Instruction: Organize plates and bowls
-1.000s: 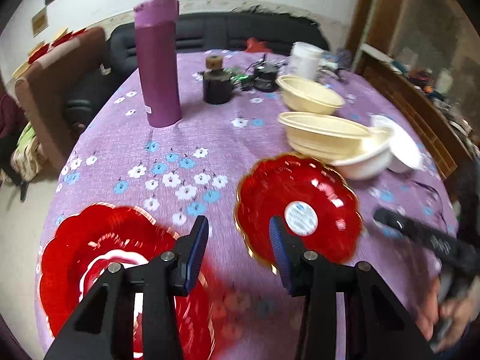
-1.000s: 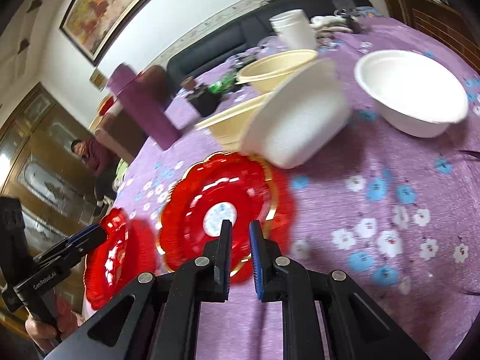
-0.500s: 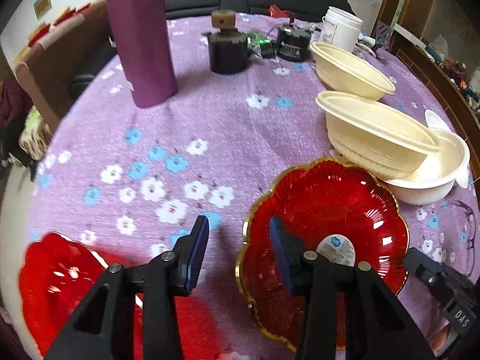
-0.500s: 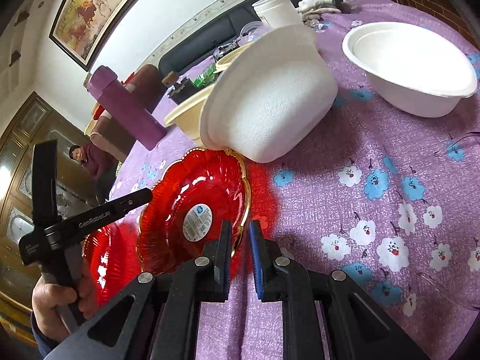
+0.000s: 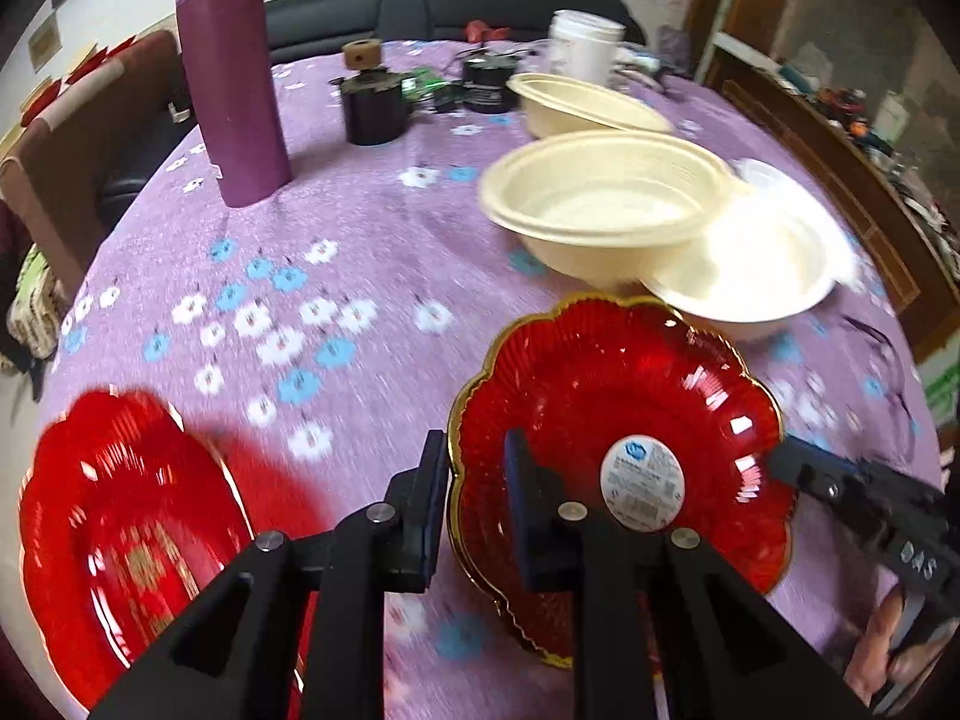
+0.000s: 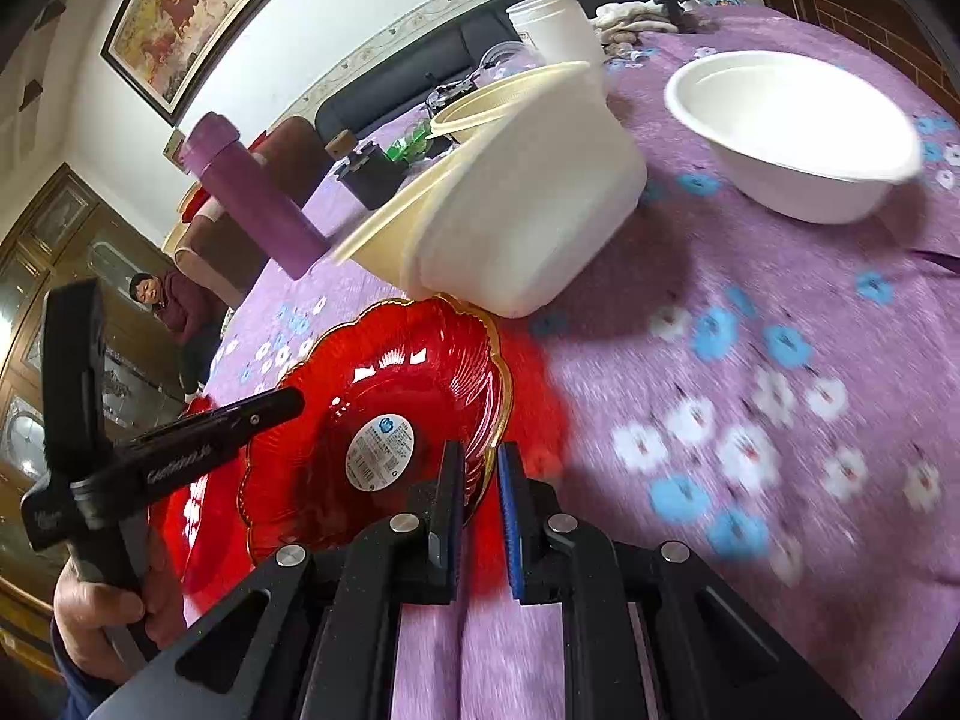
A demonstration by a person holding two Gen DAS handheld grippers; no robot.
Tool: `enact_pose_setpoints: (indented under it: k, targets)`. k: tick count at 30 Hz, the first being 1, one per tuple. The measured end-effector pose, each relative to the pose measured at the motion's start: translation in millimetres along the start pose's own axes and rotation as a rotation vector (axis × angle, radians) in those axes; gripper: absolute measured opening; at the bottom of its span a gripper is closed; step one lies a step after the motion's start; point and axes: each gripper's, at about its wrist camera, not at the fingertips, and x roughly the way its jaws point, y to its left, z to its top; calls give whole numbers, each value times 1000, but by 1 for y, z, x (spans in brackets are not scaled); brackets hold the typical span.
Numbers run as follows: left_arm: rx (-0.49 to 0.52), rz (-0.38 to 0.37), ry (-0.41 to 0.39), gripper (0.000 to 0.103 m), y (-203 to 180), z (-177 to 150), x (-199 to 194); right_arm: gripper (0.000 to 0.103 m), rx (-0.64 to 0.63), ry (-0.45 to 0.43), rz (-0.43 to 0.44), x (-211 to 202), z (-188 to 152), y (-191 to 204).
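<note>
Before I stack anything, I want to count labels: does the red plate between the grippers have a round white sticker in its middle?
Yes: the red plate carries a round white sticker at its centre.

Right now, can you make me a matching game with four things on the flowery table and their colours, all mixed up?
Things:
1. tall bottle
2. plate with the round sticker
3. bowl standing alone on the cloth
4. bowl with a white bowl leaning on it

Colours:
A. white
B. cream
C. purple
D. red with a gold rim

Right pairs: 1-C, 2-D, 3-A, 4-B.
</note>
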Motion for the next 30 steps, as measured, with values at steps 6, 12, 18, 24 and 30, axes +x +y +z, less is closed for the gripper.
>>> enact_pose_setpoints:
  k: [6,12,18,24,30]
  targets:
    - [30,-13,-26,17,-13,-36,-8,14,-56,14,-15,-19,-25,-2]
    - [60,20,-69,18,-19,-44,-2,15,-72,3,-30,-18,-35,-12]
    - [107,76,-145,20,-27,-48,-4,15,-95,-9,-57,-20,-42,-8]
    - [145,132,-188,20,-35,-54,-3,15,-129,-26,-89,-17,-44,0]
    - [161,137,-218,20,-41,-61,-10,14,-157,-63,-144,-23,-49,7]
